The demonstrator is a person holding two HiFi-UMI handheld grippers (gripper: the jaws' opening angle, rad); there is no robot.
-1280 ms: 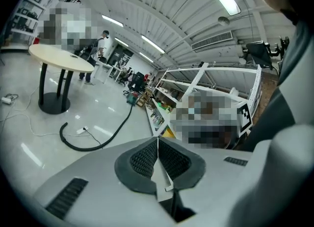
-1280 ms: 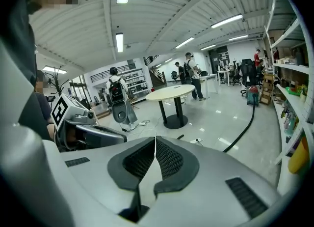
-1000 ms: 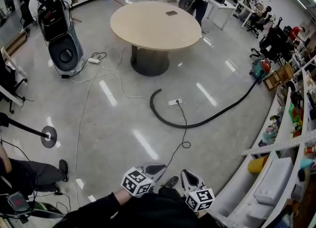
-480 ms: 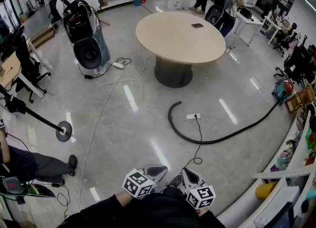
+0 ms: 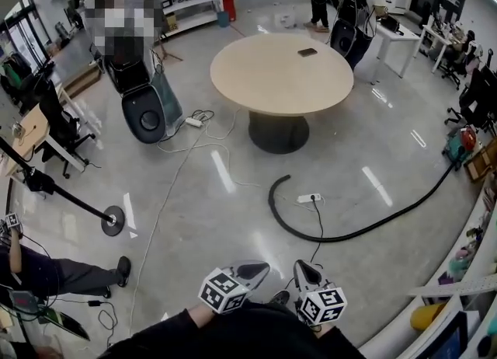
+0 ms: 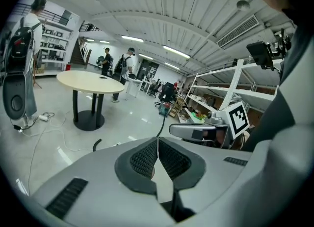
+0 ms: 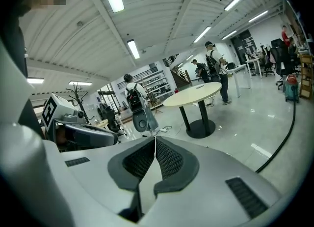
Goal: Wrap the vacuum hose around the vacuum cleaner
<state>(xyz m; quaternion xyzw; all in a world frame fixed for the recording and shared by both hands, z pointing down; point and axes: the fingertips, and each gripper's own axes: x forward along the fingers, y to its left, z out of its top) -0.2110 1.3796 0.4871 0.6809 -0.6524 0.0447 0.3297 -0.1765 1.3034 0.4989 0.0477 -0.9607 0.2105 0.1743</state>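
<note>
The black vacuum hose (image 5: pixel 326 235) lies on the floor in a long curve, its free end (image 5: pixel 281 180) near the round table. Its far end runs right to the teal and red vacuum cleaner (image 5: pixel 461 142). My left gripper (image 5: pixel 255 270) and right gripper (image 5: pixel 301 270) are side by side at the bottom of the head view, well short of the hose. Both are shut and empty. In the left gripper view the shut jaws (image 6: pixel 158 141) point toward the hose (image 6: pixel 160 124) and the vacuum cleaner (image 6: pixel 164 108). The right gripper view shows its shut jaws (image 7: pixel 155 140) and the hose (image 7: pixel 286 135) at right.
A round beige table (image 5: pixel 281 70) stands beyond the hose. A white power strip (image 5: pixel 308 197) and loose cables (image 5: pixel 178 186) cross the floor. A person carrying black gear (image 5: pixel 144 105) stands at left. A black stand with a round base (image 5: pixel 113 220) is at left, shelves (image 5: pixel 474 272) at right.
The head view has shifted: the table, hose and person now sit further right and lower in the frame. Both grippers stay shut, together at the bottom edge.
</note>
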